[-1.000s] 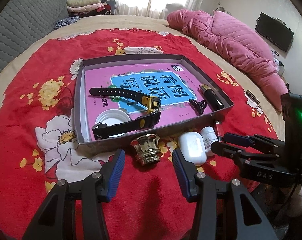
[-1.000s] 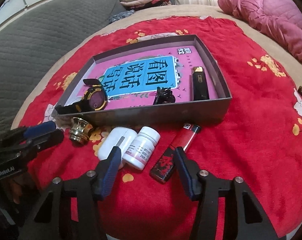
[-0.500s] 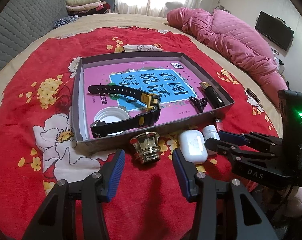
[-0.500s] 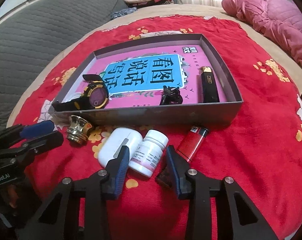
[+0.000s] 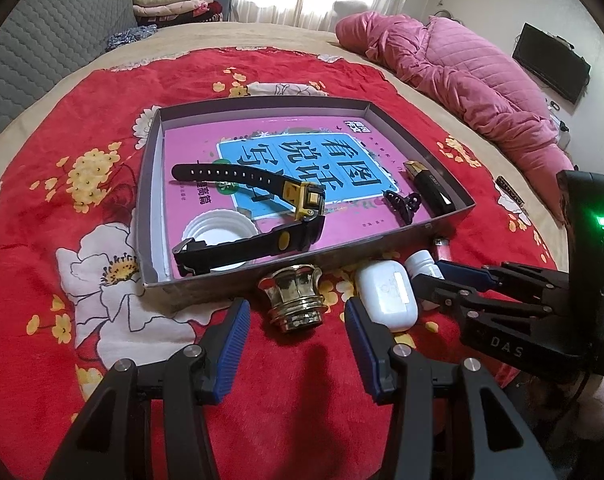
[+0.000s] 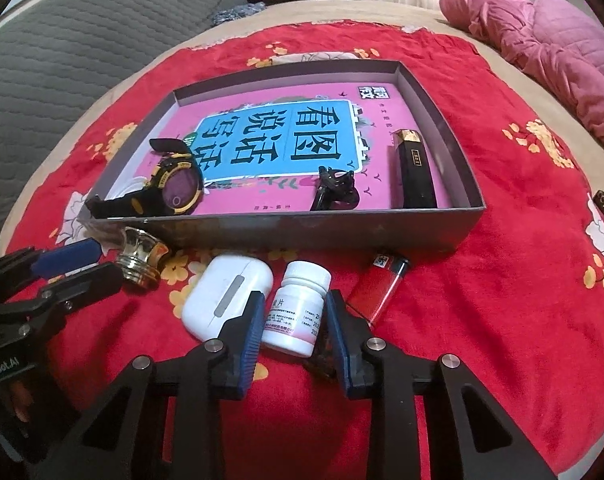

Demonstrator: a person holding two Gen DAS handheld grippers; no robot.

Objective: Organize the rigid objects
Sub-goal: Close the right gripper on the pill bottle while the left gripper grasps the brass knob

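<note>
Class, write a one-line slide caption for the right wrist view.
Right gripper closing around white pill bottle beside the tray.

Red floral blanket (image 5: 310, 76), pink quilt (image 5: 454, 64), folded clothes (image 5: 169, 2)

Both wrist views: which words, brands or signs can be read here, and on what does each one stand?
"看图说话写话": on the pink book in the grey box, upside down in both views.
"DAS": on the right gripper body, left wrist view.
"nRobot.AI", cut off: on the left gripper body, right wrist view.
White pill bottle label, red lighter and black lighter: print too small to read.
</note>
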